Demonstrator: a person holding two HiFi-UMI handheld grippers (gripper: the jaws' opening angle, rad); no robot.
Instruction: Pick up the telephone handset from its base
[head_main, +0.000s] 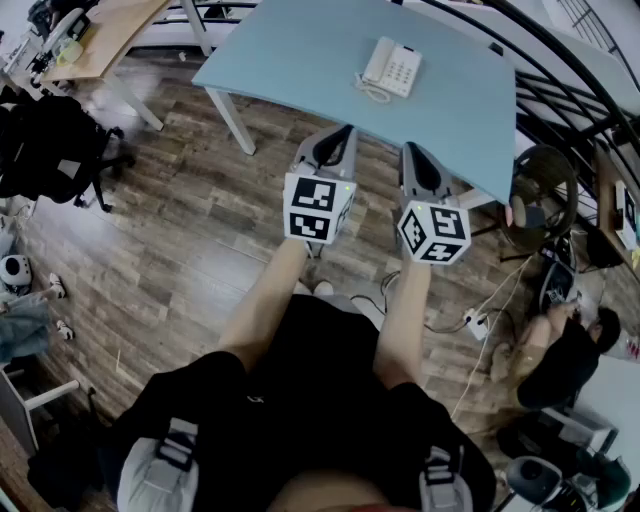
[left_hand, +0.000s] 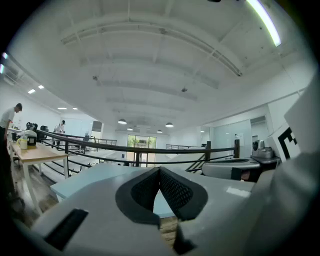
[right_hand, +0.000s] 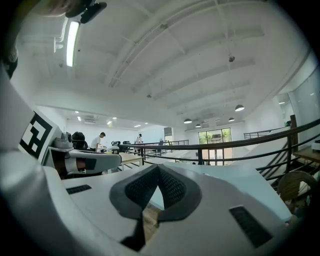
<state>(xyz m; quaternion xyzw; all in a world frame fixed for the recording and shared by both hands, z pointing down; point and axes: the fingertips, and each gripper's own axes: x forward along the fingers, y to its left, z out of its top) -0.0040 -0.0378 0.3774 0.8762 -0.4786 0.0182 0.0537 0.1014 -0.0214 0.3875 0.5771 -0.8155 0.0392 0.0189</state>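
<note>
A white telephone (head_main: 390, 68) with its handset on the base and a coiled cord sits on the light blue table (head_main: 300, 50), toward its far right. Both grippers are held side by side short of the table's near edge, pointing level at it. My left gripper (head_main: 348, 131) is shut with nothing between its pads (left_hand: 172, 187). My right gripper (head_main: 409, 149) is also shut and empty, its pads (right_hand: 170, 187) meeting at the tips. The phone lies well beyond both. Neither gripper view shows the phone, only the table top (left_hand: 90, 177).
The table stands on white legs (head_main: 231, 122) over wood flooring. A black railing (head_main: 560, 95) runs behind and right of it. A wooden desk (head_main: 105, 35) and black chair (head_main: 50, 145) are at left. A fan (head_main: 540, 190), a floor power strip (head_main: 474, 323) and a seated person (head_main: 565, 355) are at right.
</note>
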